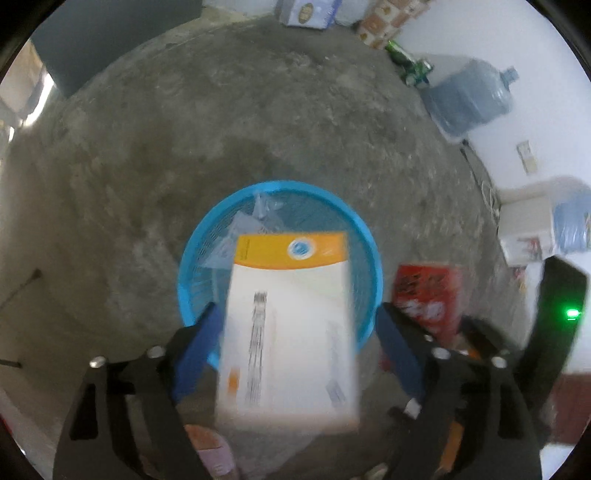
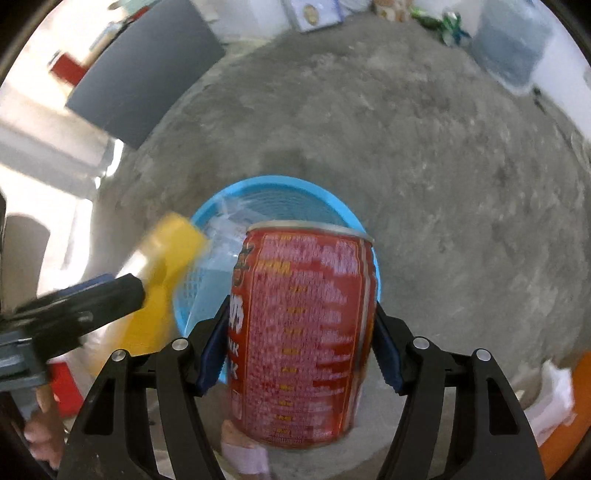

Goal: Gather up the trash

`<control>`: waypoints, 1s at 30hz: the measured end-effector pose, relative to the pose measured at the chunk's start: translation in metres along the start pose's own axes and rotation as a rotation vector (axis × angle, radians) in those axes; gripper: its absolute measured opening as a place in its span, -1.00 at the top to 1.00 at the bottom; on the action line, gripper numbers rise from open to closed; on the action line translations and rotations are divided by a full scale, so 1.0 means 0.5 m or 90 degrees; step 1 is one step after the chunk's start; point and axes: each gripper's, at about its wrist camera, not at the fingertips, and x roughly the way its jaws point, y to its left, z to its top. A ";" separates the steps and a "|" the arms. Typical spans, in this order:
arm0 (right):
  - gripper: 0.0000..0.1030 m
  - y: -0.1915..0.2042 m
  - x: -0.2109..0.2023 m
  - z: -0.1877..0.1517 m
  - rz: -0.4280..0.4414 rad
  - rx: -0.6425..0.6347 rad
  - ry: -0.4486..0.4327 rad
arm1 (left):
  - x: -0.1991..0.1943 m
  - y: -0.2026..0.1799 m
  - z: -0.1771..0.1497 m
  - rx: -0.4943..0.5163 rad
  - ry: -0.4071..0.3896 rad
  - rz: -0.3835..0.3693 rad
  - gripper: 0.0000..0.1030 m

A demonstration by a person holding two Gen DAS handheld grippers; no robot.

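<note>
A round blue basket (image 1: 369, 243) stands on the concrete floor with clear plastic trash (image 1: 243, 225) inside. A white and orange carton box (image 1: 291, 321) sits between the fingers of my left gripper (image 1: 295, 332), over the basket's near rim; the jaws stand wide with a gap on the right side. My right gripper (image 2: 299, 332) is shut on a red drink can (image 2: 303, 332), held above the basket (image 2: 207, 214). The can also shows in the left wrist view (image 1: 428, 291). The left gripper and its box (image 2: 166, 254) appear at the left of the right wrist view.
Large blue water jugs (image 1: 469, 96) stand by the white wall at the right, with green bottles (image 1: 410, 62) and cardboard boxes (image 1: 306, 13) at the far wall. A dark panel (image 2: 144, 70) leans at the left. White paper (image 2: 554, 395) lies at the right.
</note>
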 end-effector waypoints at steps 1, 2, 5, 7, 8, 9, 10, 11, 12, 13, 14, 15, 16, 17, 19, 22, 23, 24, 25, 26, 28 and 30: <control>-0.25 -0.006 0.005 0.002 0.009 0.012 0.001 | 0.000 -0.002 0.000 -0.005 -0.005 -0.005 -0.72; -0.25 -0.010 0.004 -0.001 0.017 0.023 0.001 | -0.003 0.001 -0.001 -0.007 -0.007 -0.007 -0.75; -0.25 -0.014 -0.006 -0.004 0.019 0.034 -0.004 | -0.015 -0.004 -0.003 0.000 -0.015 -0.010 -0.76; -0.25 -0.013 -0.023 -0.008 0.011 0.031 -0.014 | -0.028 -0.009 -0.009 0.007 -0.019 -0.012 -0.76; -0.25 -0.012 -0.031 -0.009 0.009 0.030 -0.018 | -0.037 -0.011 -0.012 0.010 -0.023 -0.014 -0.76; -0.25 -0.013 -0.037 -0.009 0.008 0.031 -0.022 | -0.049 -0.013 -0.016 0.011 -0.027 -0.017 -0.76; -0.25 -0.013 -0.050 -0.013 0.008 0.032 -0.028 | -0.063 -0.013 -0.021 0.011 -0.031 -0.023 -0.76; -0.25 -0.017 -0.053 -0.011 0.009 0.033 -0.031 | -0.072 -0.014 -0.024 0.011 -0.034 -0.027 -0.76; -0.25 -0.016 -0.066 -0.015 0.012 0.034 -0.037 | -0.091 -0.014 -0.031 0.012 -0.038 -0.032 -0.76; -0.25 -0.018 -0.074 -0.016 0.014 0.034 -0.041 | -0.104 -0.013 -0.035 0.014 -0.042 -0.036 -0.76; -0.25 -0.018 -0.085 -0.021 0.015 0.035 -0.047 | -0.129 -0.013 -0.044 0.018 -0.050 -0.042 -0.76; -0.25 -0.014 -0.104 -0.030 0.019 0.033 -0.058 | -0.154 -0.012 -0.054 0.025 -0.057 -0.047 -0.76; -0.25 -0.009 -0.124 -0.041 0.022 0.028 -0.068 | -0.182 -0.011 -0.066 0.032 -0.066 -0.051 -0.76; -0.26 -0.003 -0.144 -0.052 0.019 0.021 -0.082 | -0.204 -0.010 -0.075 0.038 -0.073 -0.055 -0.76; -0.26 0.012 -0.183 -0.077 0.017 0.005 -0.107 | -0.254 -0.004 -0.099 0.049 -0.088 -0.062 -0.76; -0.30 0.035 -0.241 -0.123 0.011 -0.015 -0.140 | -0.362 0.015 -0.162 0.072 -0.127 -0.079 -0.76; -0.32 0.050 -0.272 -0.150 0.008 -0.026 -0.157 | -0.389 0.024 -0.181 0.081 -0.138 -0.082 -0.76; -0.36 0.057 -0.290 -0.166 0.009 -0.033 -0.168 | -0.427 0.035 -0.209 0.090 -0.156 -0.082 -0.76; -0.37 0.069 -0.318 -0.190 0.010 -0.042 -0.184 | -0.465 0.048 -0.241 0.096 -0.177 -0.083 -0.76; -0.42 0.080 -0.344 -0.215 0.009 -0.046 -0.201 | -0.491 0.059 -0.264 0.100 -0.192 -0.085 -0.76; -0.48 0.103 -0.388 -0.259 0.012 -0.055 -0.229 | -0.558 0.089 -0.335 0.110 -0.225 -0.092 -0.76; -0.53 0.129 -0.424 -0.306 0.019 -0.066 -0.255 | -0.604 0.117 -0.396 0.116 -0.247 -0.090 -0.79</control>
